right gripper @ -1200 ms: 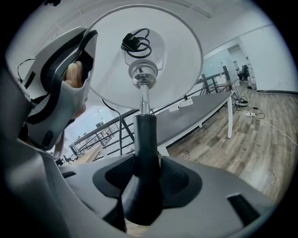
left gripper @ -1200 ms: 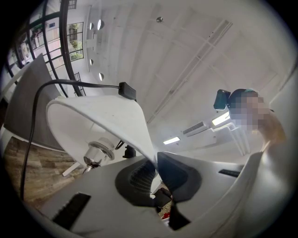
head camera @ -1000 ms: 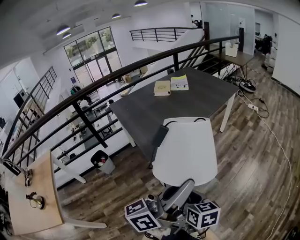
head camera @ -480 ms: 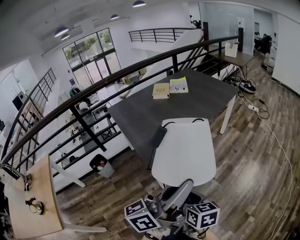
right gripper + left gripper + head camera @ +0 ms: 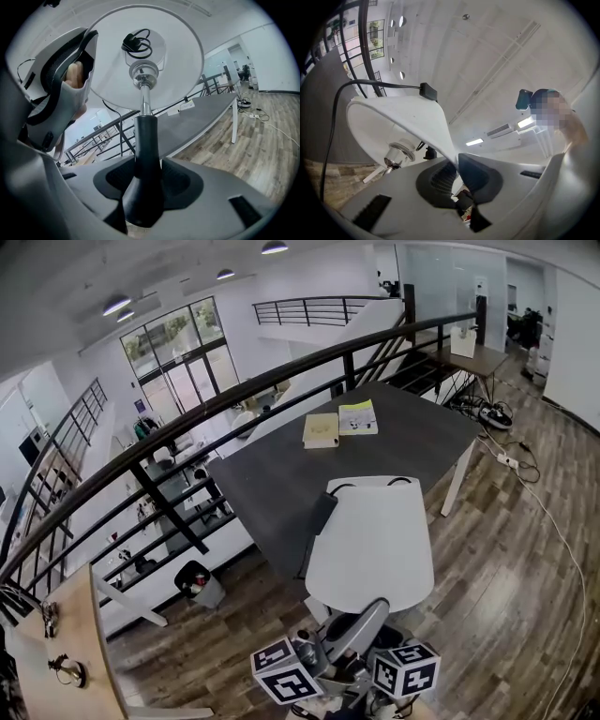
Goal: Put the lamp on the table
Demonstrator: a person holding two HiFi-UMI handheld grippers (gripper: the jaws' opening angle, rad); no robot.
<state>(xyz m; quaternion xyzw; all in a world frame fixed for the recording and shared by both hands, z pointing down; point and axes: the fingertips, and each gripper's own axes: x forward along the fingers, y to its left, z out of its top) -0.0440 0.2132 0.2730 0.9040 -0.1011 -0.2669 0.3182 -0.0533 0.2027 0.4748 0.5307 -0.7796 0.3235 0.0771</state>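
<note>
Books (image 5: 322,430) on table (image 5: 403,446), lamp (image 5: 372,545) before it

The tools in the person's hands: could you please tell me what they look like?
The left tool and right tool are alike: smooth light-grey plastic bodies, each with two broad jaws faced with dark ribbed pads. Dark rectangular slots are cut into the jaw backs. Each carries a white cube printed with black square markers. No cables or sleeves show.
</note>
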